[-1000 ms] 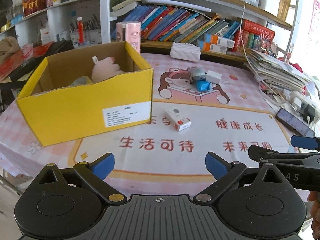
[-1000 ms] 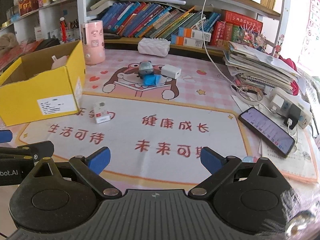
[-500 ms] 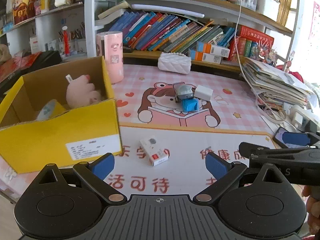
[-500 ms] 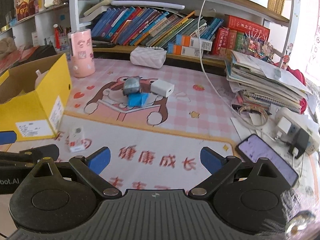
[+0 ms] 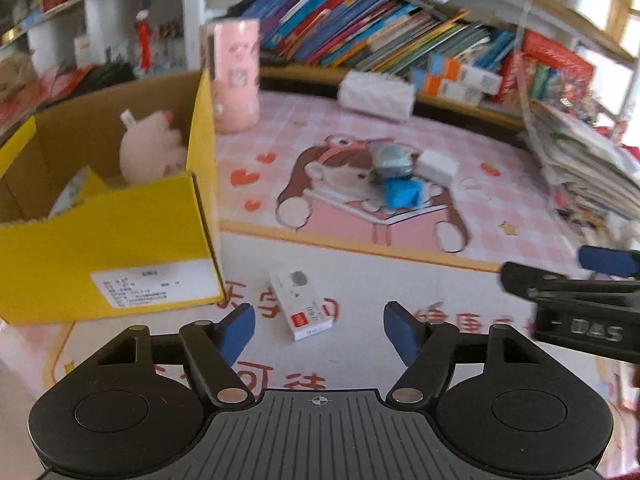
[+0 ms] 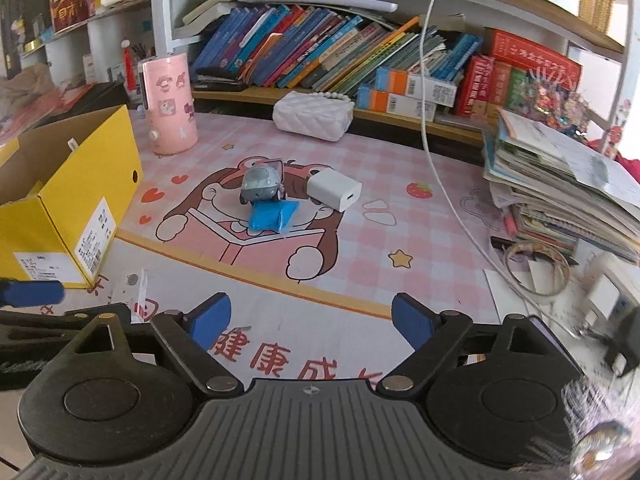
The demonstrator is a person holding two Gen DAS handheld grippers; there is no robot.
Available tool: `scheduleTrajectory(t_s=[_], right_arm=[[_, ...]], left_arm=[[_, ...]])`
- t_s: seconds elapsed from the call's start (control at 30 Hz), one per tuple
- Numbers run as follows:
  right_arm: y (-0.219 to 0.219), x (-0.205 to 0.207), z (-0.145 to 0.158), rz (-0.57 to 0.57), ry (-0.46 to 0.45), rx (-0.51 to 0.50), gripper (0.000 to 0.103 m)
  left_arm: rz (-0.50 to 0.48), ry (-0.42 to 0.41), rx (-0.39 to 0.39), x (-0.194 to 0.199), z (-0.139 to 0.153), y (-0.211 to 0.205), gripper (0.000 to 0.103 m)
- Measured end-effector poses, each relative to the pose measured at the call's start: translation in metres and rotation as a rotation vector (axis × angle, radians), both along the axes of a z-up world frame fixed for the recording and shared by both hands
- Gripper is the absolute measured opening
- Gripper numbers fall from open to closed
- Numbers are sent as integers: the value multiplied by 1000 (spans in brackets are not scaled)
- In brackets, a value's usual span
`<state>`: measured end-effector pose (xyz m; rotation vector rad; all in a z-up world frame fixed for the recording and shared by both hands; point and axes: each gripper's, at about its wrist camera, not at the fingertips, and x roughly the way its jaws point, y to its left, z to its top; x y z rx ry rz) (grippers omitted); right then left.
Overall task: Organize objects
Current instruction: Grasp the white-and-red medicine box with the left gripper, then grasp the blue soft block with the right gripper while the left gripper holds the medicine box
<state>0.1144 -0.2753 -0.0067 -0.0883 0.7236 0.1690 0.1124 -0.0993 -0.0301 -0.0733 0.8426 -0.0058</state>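
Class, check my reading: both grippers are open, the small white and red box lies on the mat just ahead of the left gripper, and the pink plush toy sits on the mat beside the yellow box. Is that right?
Not quite. The pink plush toy sits inside the yellow box, not on the mat, as the left wrist view shows. The rest stands: the left gripper and right gripper are open, with the small white and red box just ahead.

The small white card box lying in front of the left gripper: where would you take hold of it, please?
Probably across the two long edges of the small white card box, coming from above with the open left gripper. It lies flat on the mat, angled, so turn the fingers to match.
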Motion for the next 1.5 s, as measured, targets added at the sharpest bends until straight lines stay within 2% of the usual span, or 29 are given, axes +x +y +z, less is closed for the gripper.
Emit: scheduleTrajectory(t_s=[0.23,0.33,0.5,0.6,0.73,0.87,1.07,1.3,1.5], right_arm=[[-3,18,-2,38,-15,-21,88],[-3,24,-3,55,-22,-26,88],[-3,31,-5,78,-30,-29,88],[-2,35,-7,84,-30,-26,88],[0,44,-11,85,-33,-16,88],[5,60,-19,93,-31,-12,88],[23,86,-36,146,-46,-36,88],[48,114,-57,239,-53,-63,89],[58,136,-67,207,-56,-59,88]], left_arm=[[56,46,63,25,-23,-9,63],[85,84,61,33,-33,-9,52],[102,58,72,35,-33,-11,28],[81,64,63,34,-31,-10,28],[11,26,80,21,-22,-15,28],[-28,8,32,8,-11,-13,28],[-14,-1,-26,-7,-2,-2,28],[-6,-27,-34,-17,5,2,28],[14,-39,-33,-19,9,6,28]])
